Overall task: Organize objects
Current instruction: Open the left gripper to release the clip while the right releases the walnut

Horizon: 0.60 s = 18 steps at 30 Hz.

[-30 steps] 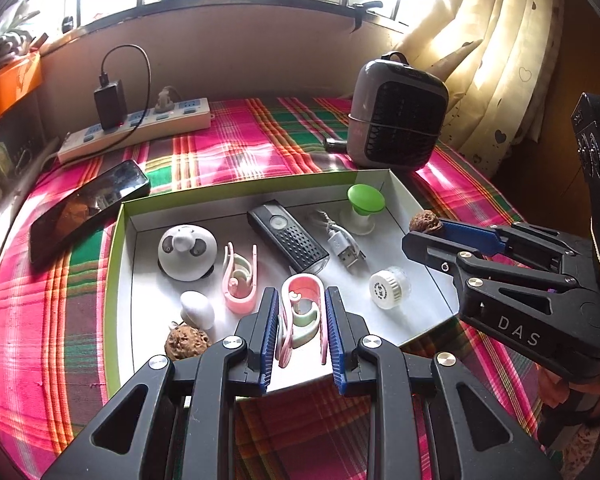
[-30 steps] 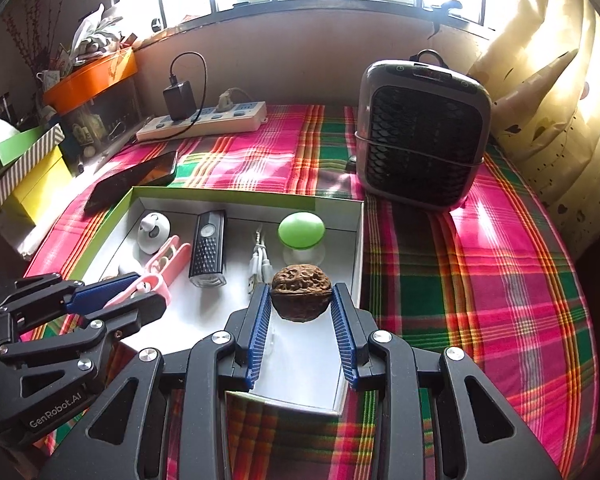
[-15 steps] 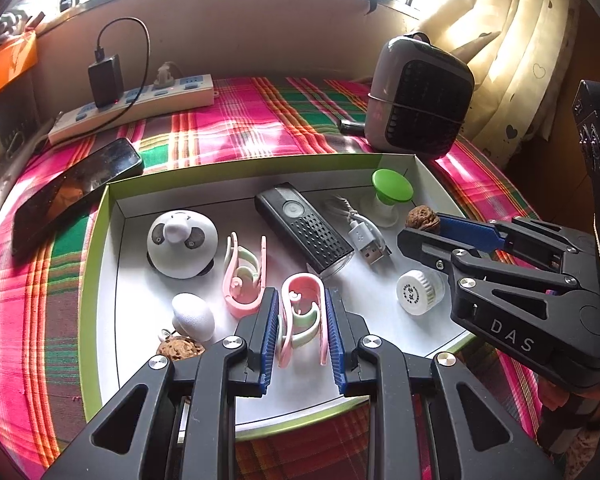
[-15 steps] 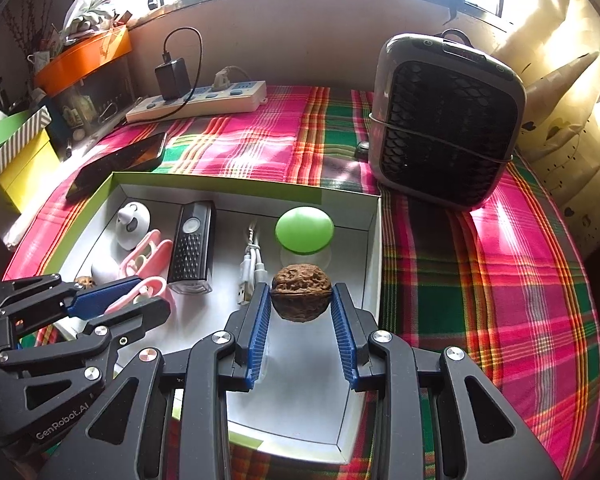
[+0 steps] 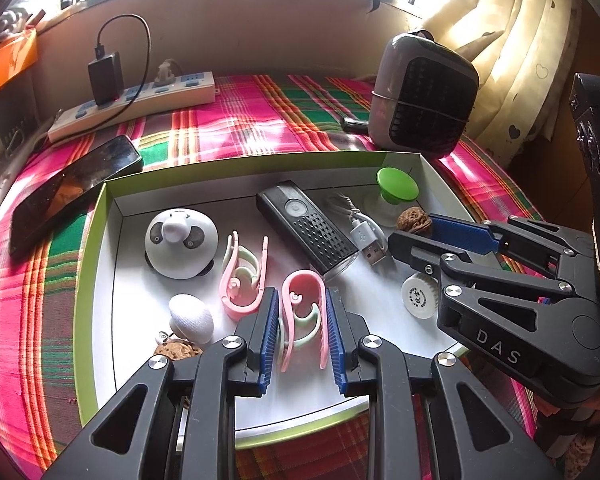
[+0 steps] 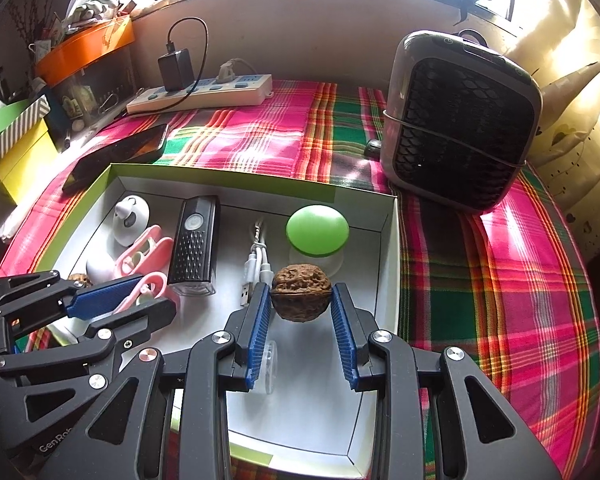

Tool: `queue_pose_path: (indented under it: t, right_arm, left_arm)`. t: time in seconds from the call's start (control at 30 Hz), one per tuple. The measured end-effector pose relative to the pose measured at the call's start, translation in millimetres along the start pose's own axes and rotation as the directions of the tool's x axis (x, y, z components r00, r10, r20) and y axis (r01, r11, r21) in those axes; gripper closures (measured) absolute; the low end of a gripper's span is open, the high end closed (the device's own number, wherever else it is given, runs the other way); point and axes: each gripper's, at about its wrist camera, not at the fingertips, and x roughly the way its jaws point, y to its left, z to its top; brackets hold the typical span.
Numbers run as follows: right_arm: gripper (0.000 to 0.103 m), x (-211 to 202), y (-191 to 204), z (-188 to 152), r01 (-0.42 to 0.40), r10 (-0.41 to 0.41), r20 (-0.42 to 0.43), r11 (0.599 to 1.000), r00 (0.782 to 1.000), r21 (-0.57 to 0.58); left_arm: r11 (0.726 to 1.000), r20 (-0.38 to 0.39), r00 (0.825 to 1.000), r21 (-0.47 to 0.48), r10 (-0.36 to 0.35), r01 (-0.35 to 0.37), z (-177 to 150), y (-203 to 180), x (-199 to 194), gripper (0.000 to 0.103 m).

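Observation:
My left gripper (image 5: 300, 300) is shut on a pink and mint clip (image 5: 302, 316) over the near part of the white box with a green rim (image 5: 84, 264). My right gripper (image 6: 300, 292) is shut on a brown walnut (image 6: 301, 297) above the box's right side (image 6: 388, 264). In the box lie a second pink clip (image 5: 244, 280), a panda-faced white dome (image 5: 180, 242), a black bike light (image 5: 306, 226), a white USB cable (image 5: 366, 234), a green-topped suction knob (image 5: 396, 186), a white ribbed cap (image 5: 418, 300), a white egg shape (image 5: 192, 318) and another walnut (image 5: 176, 350).
A grey portable fan (image 6: 460, 120) stands right of the box on the plaid cloth (image 6: 500, 280). A black phone (image 5: 72, 188) lies at the box's left, a power strip with a charger (image 5: 140, 100) beyond it. Orange and yellow boxes (image 6: 20, 152) crowd the far left; curtains hang right.
Both grippers came forward over the box and slightly lower, each keeping its grip. The objects in the box kept their places.

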Motion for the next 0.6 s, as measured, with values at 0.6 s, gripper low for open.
queue_pose_path:
  t: [0.6]
  right_arm:
    - [0.061,-3.9,1.1,-2.9,0.0,-0.001,0.014,1.0,1.0,0.008]
  left_arm:
    - [0.999,-0.005,1.0,0.011,0.031,-0.03,-0.5,-2.0,-0.2,0.069]
